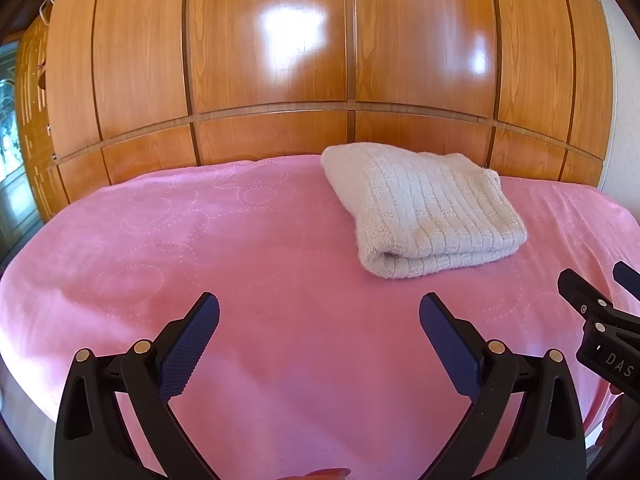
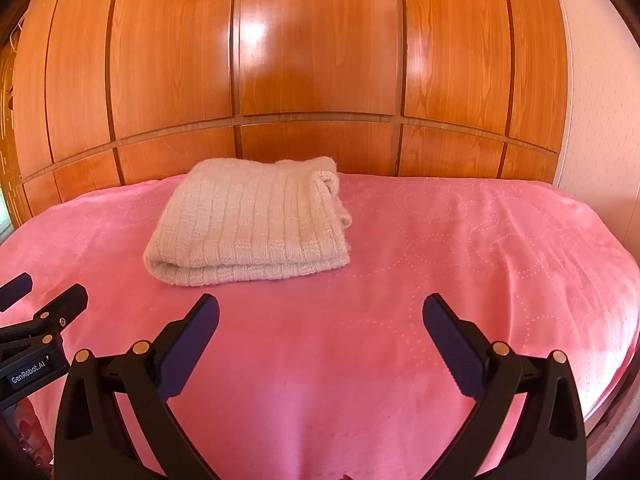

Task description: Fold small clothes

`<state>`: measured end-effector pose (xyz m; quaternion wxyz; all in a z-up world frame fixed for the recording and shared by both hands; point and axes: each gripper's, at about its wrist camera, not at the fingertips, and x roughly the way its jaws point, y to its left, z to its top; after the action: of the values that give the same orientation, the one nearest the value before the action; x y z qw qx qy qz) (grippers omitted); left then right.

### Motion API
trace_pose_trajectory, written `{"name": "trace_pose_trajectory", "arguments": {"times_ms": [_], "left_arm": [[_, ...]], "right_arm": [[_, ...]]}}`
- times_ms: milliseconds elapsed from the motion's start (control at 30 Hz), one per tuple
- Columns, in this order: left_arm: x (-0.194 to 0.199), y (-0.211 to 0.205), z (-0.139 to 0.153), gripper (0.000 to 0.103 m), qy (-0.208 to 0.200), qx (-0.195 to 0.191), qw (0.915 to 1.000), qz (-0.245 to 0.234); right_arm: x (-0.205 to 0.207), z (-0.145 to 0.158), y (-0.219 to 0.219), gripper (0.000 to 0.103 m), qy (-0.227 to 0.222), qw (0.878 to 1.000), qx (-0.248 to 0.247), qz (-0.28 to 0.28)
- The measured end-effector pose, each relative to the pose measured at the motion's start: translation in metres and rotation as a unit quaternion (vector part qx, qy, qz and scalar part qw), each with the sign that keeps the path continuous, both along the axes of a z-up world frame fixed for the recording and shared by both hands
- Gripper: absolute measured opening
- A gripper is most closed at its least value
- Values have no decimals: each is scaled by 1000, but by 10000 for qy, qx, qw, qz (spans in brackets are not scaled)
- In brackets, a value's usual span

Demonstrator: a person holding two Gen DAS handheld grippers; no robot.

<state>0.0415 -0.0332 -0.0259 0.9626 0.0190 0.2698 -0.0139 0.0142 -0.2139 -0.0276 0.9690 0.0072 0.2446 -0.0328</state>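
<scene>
A cream knitted garment [image 1: 420, 210] lies folded into a thick, compact rectangle on the pink bedspread [image 1: 200, 240], toward the far edge of the bed, in front of the glossy wooden wardrobe doors [image 1: 272, 60]. Both grippers hang over the near part of the bed, apart from the knit and touching nothing. The left gripper [image 1: 319, 312] has its jaws spread wide and empty; the right gripper [image 2: 321, 312] is likewise spread wide with nothing between its pads. From the left wrist view the bundle sits ahead and to the right; from the right wrist view it sits ahead and slightly to the left [image 2: 252, 224], so it lies between the two tools, a little nearer the right one's line of reach. Its rolled, doubled edge faces the grippers, and its long axis seems to run roughly across the bed, though the fisheye makes this uncertain. Judging by the tidy layers, the folding looks essentially finished; any further move would mean reaching forward to the near edge.
</scene>
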Motion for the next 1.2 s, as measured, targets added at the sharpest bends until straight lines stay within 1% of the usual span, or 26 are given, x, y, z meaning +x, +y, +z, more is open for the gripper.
{"name": "trace_pose_trajectory", "arguments": {"times_ms": [1200], "left_arm": [[-1, 0, -5, 99, 89, 4, 10000, 3]], "right_arm": [[2, -2, 1, 101, 110, 9999, 63, 33]]}}
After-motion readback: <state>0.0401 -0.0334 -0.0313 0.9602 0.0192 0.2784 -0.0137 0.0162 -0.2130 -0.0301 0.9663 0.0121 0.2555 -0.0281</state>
